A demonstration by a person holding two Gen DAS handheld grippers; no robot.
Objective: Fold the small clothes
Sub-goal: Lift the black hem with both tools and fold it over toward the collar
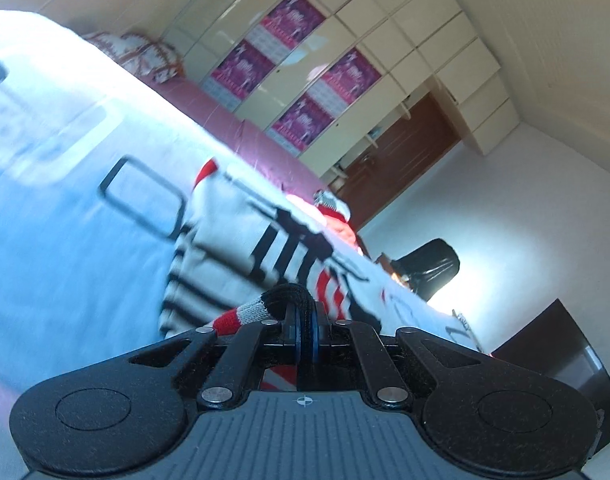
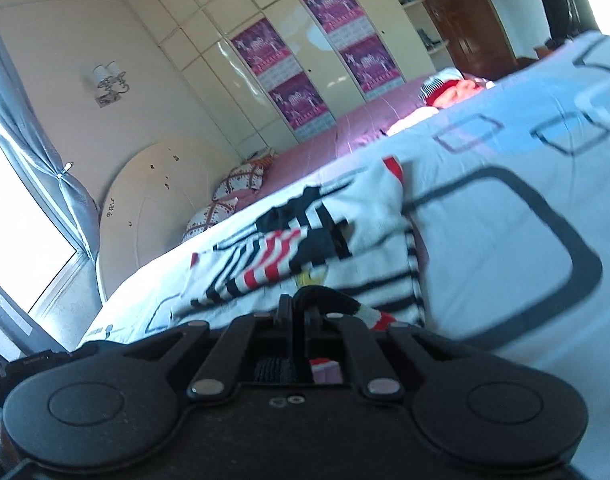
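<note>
A small white garment with black and red stripes and a black ribbed hem lies on the light-blue bedspread. In the left wrist view my left gripper is shut on the garment's black hem, with a red and grey striped cuff bunched beside its fingers. The same garment shows in the right wrist view, spread over the bedspread. My right gripper is shut on the black hem at the near edge. Both views are tilted and blurred.
A pile of red and striped clothes lies further along the bed on a pink sheet. Patterned pillows lean by the white headboard. Cream wardrobes with purple posters line the wall. A dark chair stands beyond the bed.
</note>
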